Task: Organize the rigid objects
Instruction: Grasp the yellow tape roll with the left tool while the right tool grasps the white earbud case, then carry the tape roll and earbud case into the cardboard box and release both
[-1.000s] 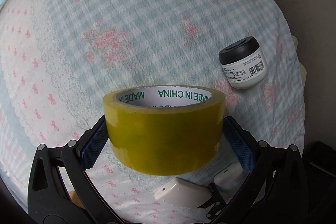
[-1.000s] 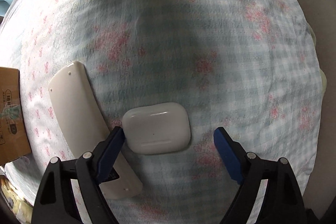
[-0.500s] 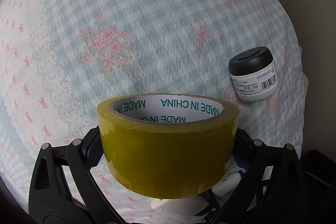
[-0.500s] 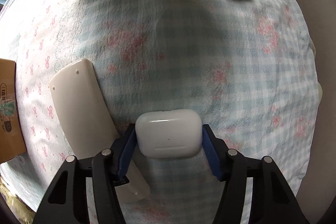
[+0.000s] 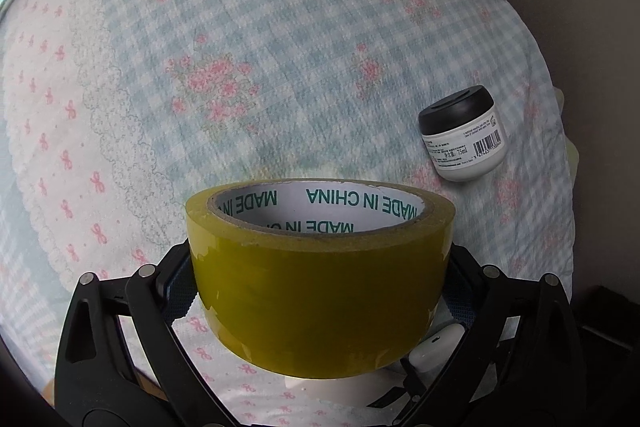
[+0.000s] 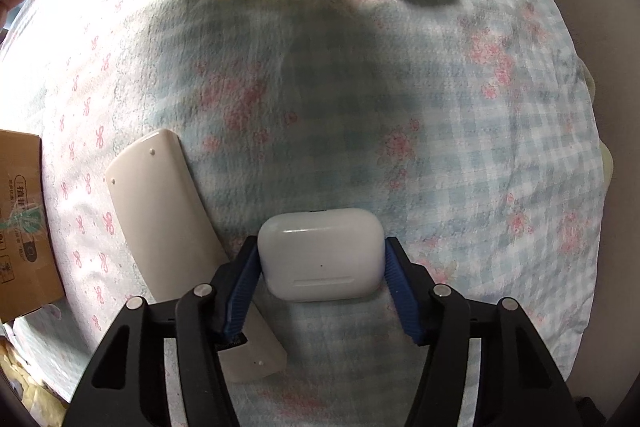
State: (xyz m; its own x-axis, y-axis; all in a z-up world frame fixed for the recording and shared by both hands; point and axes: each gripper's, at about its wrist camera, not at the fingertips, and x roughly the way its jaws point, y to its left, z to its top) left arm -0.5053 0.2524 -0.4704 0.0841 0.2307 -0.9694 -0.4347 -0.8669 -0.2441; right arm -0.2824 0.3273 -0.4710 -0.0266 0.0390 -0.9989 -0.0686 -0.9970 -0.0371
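- The left hand-held gripper point(image 5: 320, 283) is clenched on a roll of yellow tape point(image 5: 320, 291); the roll is held between the blue pads with its open core facing up, and "MADE IN CHINA" can be read on the white inner ring.
- In the right wrist view the same roll is seen at the top edge, gripped on both sides and raised above its own shadow on the cloth.
- The right hand-held gripper point(image 6: 322, 267) is closed on a white earbud case point(image 6: 320, 255); both blue pads are pressed against the case's short sides.
- The jaws of both grippers have just been closing, the right far more than the left.
- A curved cream plastic panel point(image 6: 160, 211) is lying just left of the case, partly under the right gripper's left finger.
- A white jar with a black lid point(image 5: 462, 139) is lying on its side well beyond the tape.
- A checked, flowered bedspread point(image 5: 280, 47) is spread under everything.
- A cardboard box point(image 6: 20, 219) is seen at the left edge.
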